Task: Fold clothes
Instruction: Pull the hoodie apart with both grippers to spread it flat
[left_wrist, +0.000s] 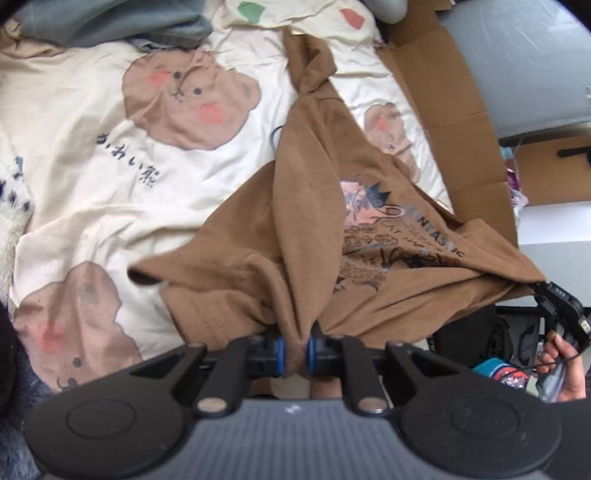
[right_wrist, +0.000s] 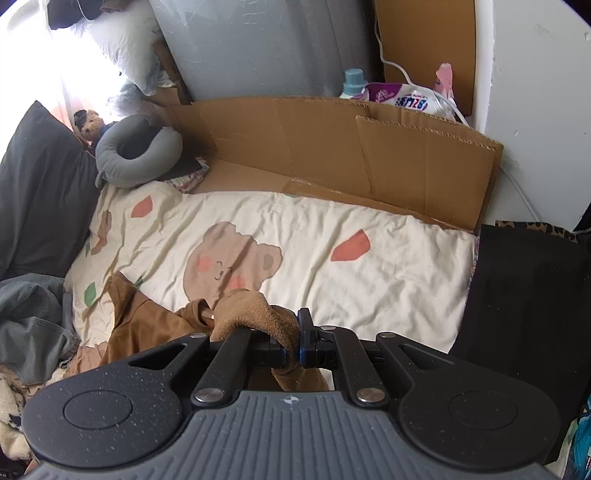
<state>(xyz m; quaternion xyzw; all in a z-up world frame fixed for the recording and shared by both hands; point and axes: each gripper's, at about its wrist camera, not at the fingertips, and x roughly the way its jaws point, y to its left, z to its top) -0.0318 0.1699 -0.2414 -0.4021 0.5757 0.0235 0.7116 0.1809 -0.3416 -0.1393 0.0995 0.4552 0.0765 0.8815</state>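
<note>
A brown printed T-shirt (left_wrist: 306, 206) hangs stretched over the cream bear-print bedsheet (left_wrist: 92, 177). My left gripper (left_wrist: 295, 354) is shut on a bunched fold of its brown cloth. In the left wrist view the shirt's far right corner runs to my right gripper (left_wrist: 546, 291), held by a hand (left_wrist: 565, 369). In the right wrist view my right gripper (right_wrist: 293, 354) is shut on a thick roll of the same brown T-shirt (right_wrist: 147, 325), which trails down to the left onto the bedsheet (right_wrist: 369, 280).
Flattened cardboard (right_wrist: 332, 155) lines the bed's far side against the wall. A grey neck pillow (right_wrist: 136, 151) and a teddy bear (right_wrist: 90, 125) lie at the head, beside a dark pillow (right_wrist: 40, 192). Grey clothing (right_wrist: 29, 325) is heaped at the left. A black cloth (right_wrist: 524, 302) lies at the right.
</note>
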